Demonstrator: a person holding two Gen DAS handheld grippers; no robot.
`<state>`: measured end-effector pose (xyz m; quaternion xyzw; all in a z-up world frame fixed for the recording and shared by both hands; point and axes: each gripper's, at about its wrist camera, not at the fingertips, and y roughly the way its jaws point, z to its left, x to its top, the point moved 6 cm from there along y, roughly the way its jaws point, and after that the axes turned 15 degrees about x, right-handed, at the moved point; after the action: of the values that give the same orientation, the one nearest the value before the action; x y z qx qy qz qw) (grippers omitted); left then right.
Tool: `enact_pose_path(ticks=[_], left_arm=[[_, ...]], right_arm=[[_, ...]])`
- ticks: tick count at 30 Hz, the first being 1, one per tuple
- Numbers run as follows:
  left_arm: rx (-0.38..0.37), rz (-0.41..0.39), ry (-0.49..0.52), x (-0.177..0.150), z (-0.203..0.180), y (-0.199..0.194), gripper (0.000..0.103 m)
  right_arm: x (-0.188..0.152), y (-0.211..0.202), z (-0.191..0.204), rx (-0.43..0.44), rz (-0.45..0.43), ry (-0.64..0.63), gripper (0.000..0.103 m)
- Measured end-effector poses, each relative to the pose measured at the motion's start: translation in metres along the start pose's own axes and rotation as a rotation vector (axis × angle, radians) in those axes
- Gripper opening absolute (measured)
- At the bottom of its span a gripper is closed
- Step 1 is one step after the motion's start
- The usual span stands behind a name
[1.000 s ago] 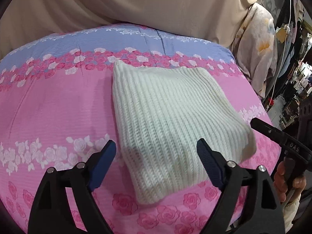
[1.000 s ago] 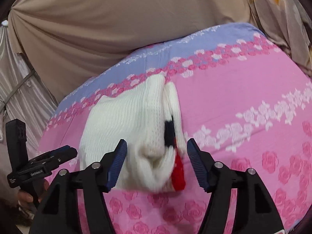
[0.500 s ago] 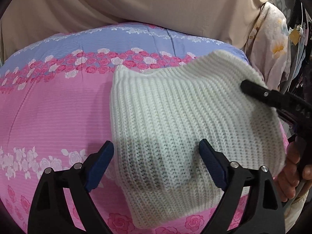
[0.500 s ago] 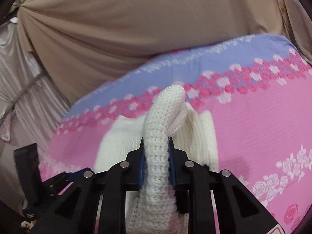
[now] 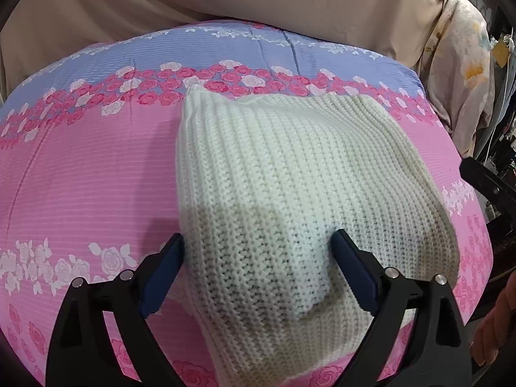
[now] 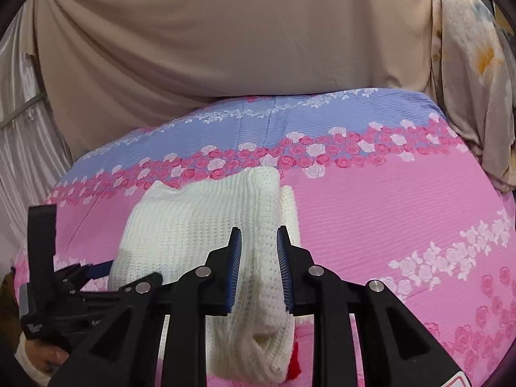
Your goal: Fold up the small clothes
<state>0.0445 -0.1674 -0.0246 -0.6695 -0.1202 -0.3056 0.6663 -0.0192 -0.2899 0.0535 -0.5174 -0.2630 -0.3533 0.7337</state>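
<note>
Cream-white ribbed knit on the sweater (image 5: 290, 200), with a flash of red (image 6: 294, 366) peeking from under its near end. The bedspread (image 5: 80, 177) is pink, finely striped, with a band of pink and white roses, then a lilac-blue strip at the far edge and scattered roses up close. Left tool (image 5: 258, 271) is black, with blue pads (image 5: 161, 277); right tool (image 6: 258, 269) the same. Beige curtain (image 6: 225, 48) behind, and pale floral fabric (image 6: 467, 64) with orange blooms at the right.
</note>
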Motion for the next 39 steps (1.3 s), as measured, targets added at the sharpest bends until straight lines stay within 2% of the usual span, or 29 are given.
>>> enact_pose_path(ticks=[2,4,5,10,13,15,17,19,21,22,24,26,31,39], left_arm=[[0.006,-0.003,0.000,0.000,-0.001,0.000,0.090],[0.008,-0.002,0.000,-0.001,-0.002,0.000,0.090],[0.006,0.000,0.003,-0.001,-0.003,0.000,0.091],[0.019,-0.002,0.000,-0.004,-0.001,-0.002,0.091],[0.022,-0.005,-0.002,-0.005,-0.001,-0.002,0.091],[0.024,-0.001,0.000,-0.006,-0.002,-0.002,0.091],[0.018,0.005,-0.004,-0.006,-0.002,-0.005,0.091],[-0.023,0.016,-0.017,-0.004,0.001,-0.010,0.092],[-0.072,0.037,-0.046,-0.001,0.005,-0.012,0.094],[-0.095,0.048,-0.064,0.001,0.008,-0.012,0.094],[-0.129,0.074,-0.100,0.006,0.014,-0.007,0.095],[-0.119,0.088,-0.115,0.008,0.017,0.001,0.095],[-0.164,0.154,-0.133,0.006,0.009,0.024,0.097],[-0.202,0.190,-0.166,0.009,0.001,0.041,0.098]], right_arm=[[-0.021,0.018,-0.006,-0.026,0.091,-0.006,0.022],[-0.045,0.042,-0.022,-0.093,0.185,0.011,0.025],[-0.049,0.042,-0.022,-0.080,0.181,0.027,0.030],[-0.040,0.008,-0.007,-0.006,0.112,0.060,0.030],[-0.061,0.025,-0.015,-0.028,0.192,0.058,0.032],[-0.078,0.041,-0.022,0.014,0.247,0.108,0.045],[-0.072,0.033,-0.023,0.033,0.224,0.135,0.045],[-0.056,0.021,-0.021,0.037,0.167,0.136,0.047],[-0.041,0.015,-0.022,0.059,0.125,0.146,0.056],[-0.037,0.015,-0.023,0.070,0.118,0.152,0.065],[-0.032,0.027,-0.029,0.069,0.133,0.166,0.069],[-0.032,0.043,-0.034,0.071,0.167,0.183,0.070],[-0.037,0.079,-0.045,0.146,0.220,0.278,0.075],[-0.033,0.095,-0.051,0.196,0.236,0.310,0.079]])
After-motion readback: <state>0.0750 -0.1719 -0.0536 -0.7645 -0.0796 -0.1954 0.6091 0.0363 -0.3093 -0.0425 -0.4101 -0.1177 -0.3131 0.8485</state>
